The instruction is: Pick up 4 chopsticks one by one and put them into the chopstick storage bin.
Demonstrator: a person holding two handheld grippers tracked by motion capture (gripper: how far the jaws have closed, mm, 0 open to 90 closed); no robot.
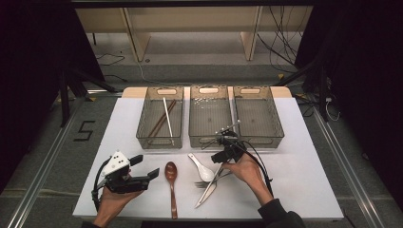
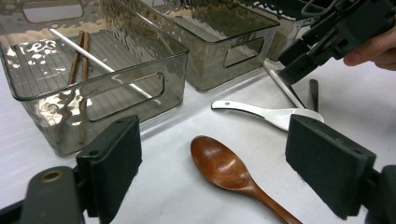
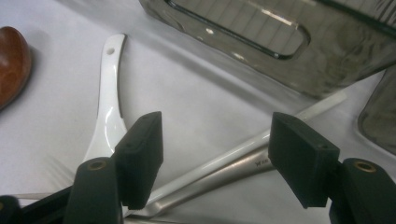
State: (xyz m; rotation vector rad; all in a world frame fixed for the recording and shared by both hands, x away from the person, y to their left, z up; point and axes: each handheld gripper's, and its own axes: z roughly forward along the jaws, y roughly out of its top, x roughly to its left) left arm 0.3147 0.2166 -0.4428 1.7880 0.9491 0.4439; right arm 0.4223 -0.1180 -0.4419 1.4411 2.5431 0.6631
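My right gripper [image 1: 223, 159] hangs low over a crossed pile of metal cutlery [image 1: 211, 183] near the table's middle. Its jaws are open and straddle two handles, a pale flat one [image 3: 243, 147] and a steel one [image 3: 219, 177], without pressing on them. A white ceramic spoon [image 1: 201, 167] [image 3: 109, 107] lies just left of that pile. Further left is a brown wooden spoon [image 1: 171, 178] [image 2: 224, 168]. My left gripper [image 1: 146, 167] [image 2: 219, 154] is held open near the front left, pointing at the wooden spoon with nothing between its jaws. The right gripper [image 2: 327, 37] shows at the upper right of the left gripper view.
Three translucent grey bins stand in a row at the back of the white table [image 1: 294, 180]. The left bin [image 1: 160, 140] holds a white chopstick and brown chopsticks [image 1: 164, 118]. The middle bin [image 1: 209, 140] and right bin [image 1: 259, 137] sit just behind the right gripper.
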